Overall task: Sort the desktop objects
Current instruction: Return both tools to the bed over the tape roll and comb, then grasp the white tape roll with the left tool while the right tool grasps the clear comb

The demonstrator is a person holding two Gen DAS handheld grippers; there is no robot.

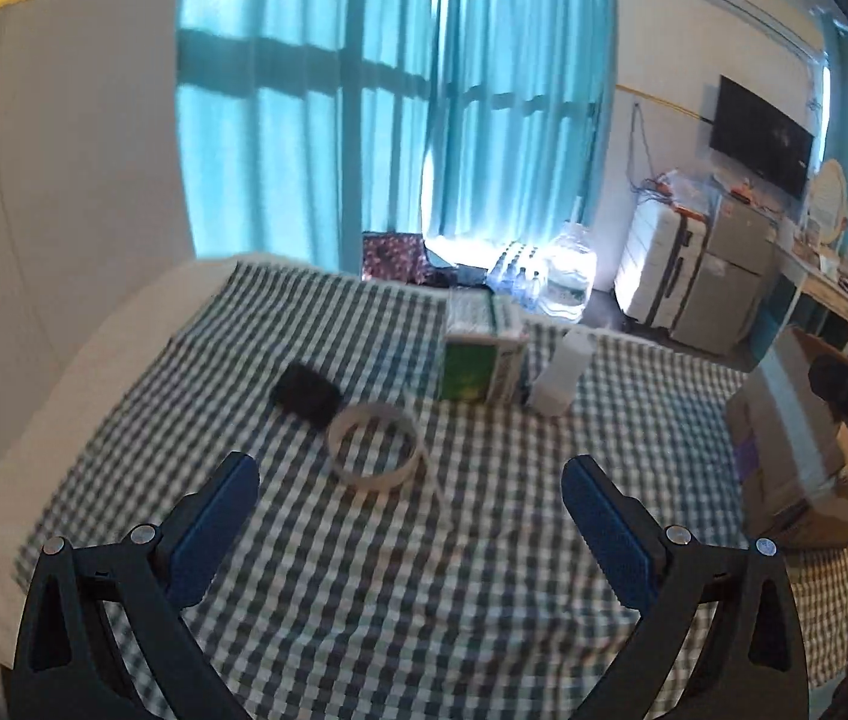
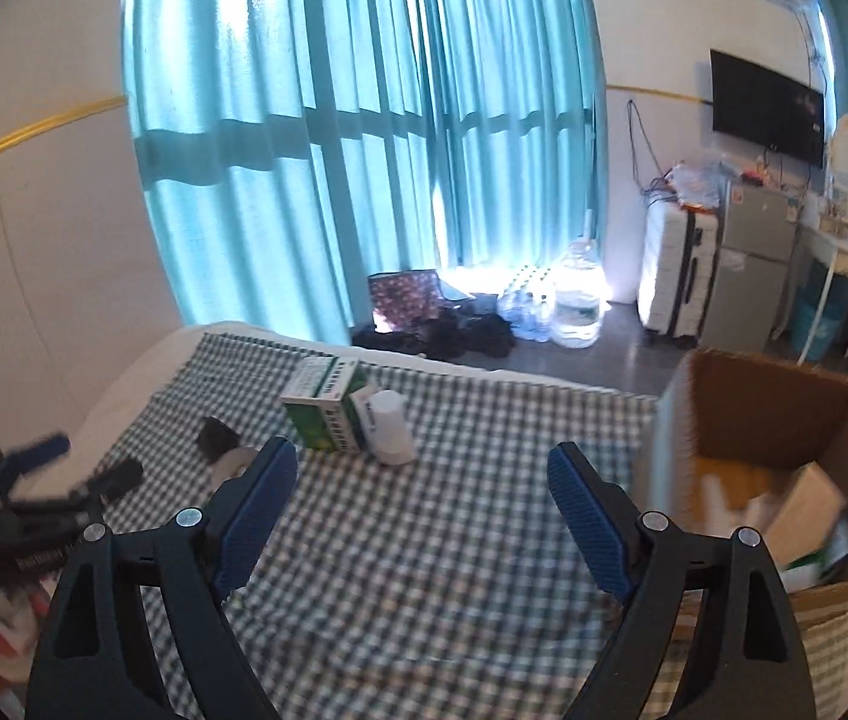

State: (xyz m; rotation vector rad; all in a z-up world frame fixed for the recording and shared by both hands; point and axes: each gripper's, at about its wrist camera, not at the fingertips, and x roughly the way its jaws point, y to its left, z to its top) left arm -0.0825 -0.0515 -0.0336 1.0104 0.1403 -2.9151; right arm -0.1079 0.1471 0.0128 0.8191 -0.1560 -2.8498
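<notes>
Bedroom with teal curtains (image 2: 363, 138) over a bright window, wall television (image 2: 769, 108), suitcase (image 2: 673, 267) and water jug (image 2: 577, 297) on the floor. Checked cloth (image 1: 399, 570) spread over a bed. On it: tape roll (image 1: 375, 447), black object (image 1: 306, 395) just behind, green box (image 1: 481, 354) touching a white bottle (image 1: 562, 375). Cardboard box (image 2: 778, 468) at the right edge. Left gripper (image 1: 411, 516) and right gripper (image 2: 420, 495) both above the cloth, jaws spread, holding nothing.

Teal curtains (image 2: 363, 138) over window; water jug (image 2: 575, 295) on floor beside white suitcase (image 2: 673, 270); wall television (image 2: 766, 107).
</notes>
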